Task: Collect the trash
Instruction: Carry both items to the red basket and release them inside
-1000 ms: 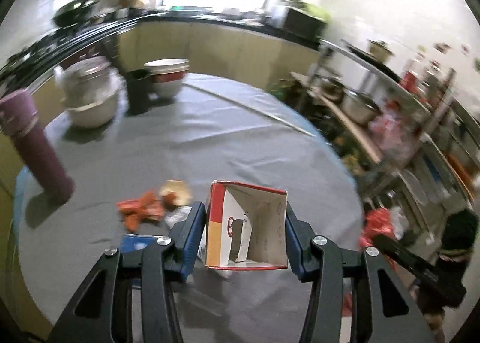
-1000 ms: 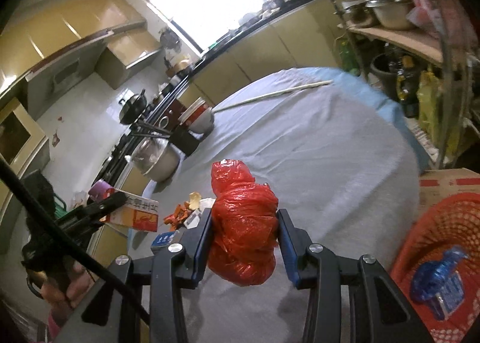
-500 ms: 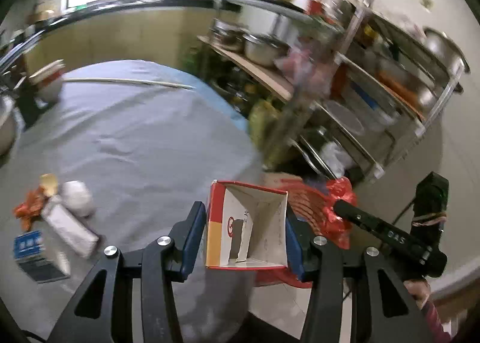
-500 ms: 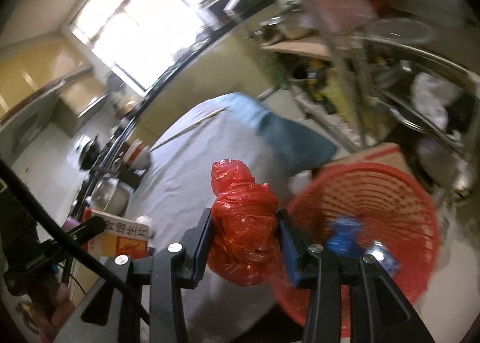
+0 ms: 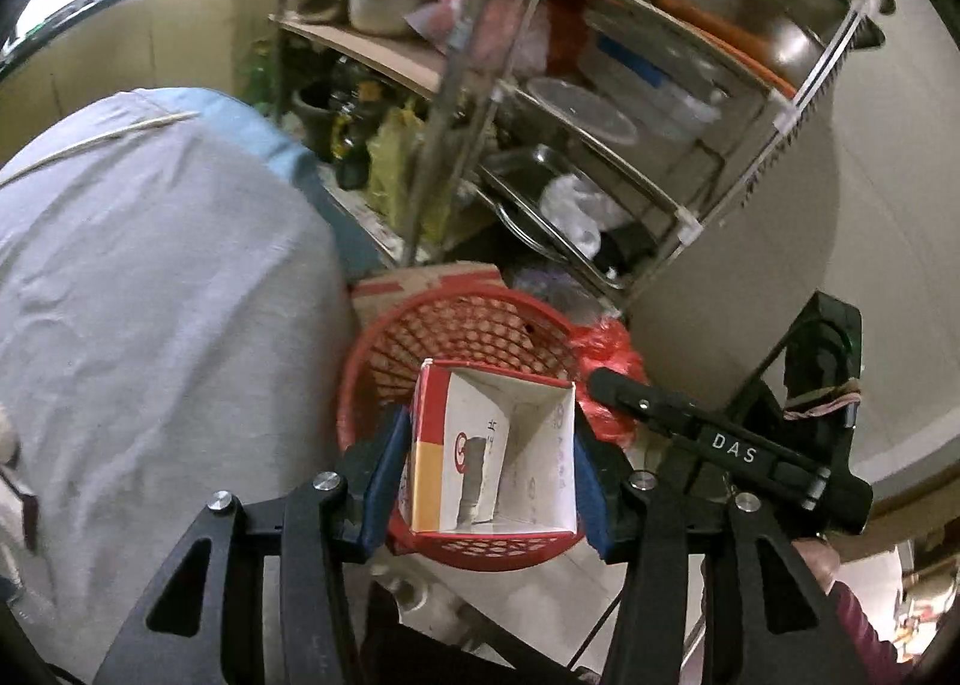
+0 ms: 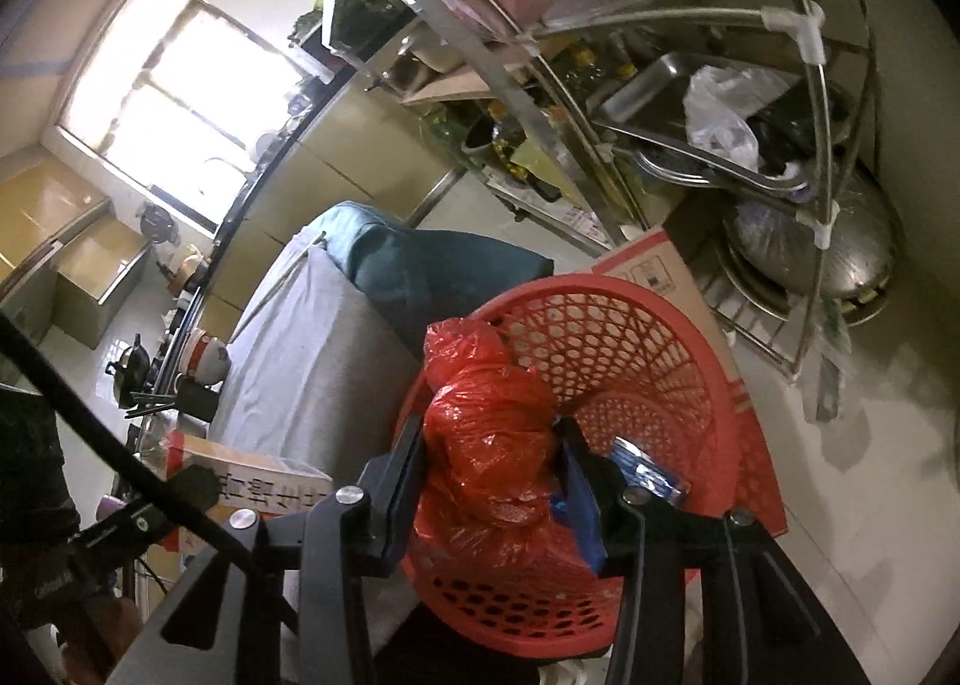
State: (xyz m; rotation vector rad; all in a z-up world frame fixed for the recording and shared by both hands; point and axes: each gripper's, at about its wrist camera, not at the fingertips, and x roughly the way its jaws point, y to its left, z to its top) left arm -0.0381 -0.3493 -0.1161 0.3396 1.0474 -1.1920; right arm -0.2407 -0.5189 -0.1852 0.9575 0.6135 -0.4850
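I have two pieces of trash in hand, both poised over the red basket on the floor beside the desk. My left tool is clamped on an empty carton, its open end facing the camera, red and yellow on one side. The blue pads press its two side walls, and it hangs above the basket's mouth. My right tool is pinched around a crumpled red plastic bag, which bulges out above and below the fingers and sits over the near rim of the same basket.

Something blue and shiny already lies at the bottom of the basket, so I judge at least one piece has gone in. Neither of my two items is released yet; that is the step in hand, and I reckon opening both tools should be enough, since each load looks to be above the opening.

What is left on the desk I can only partly see: at the far left edge of the left view there is a pale scrap, too cut off to name. A thin stick lies across the far side of the cloth. Behind the basket stand a cardboard box and a steel rack of pots.
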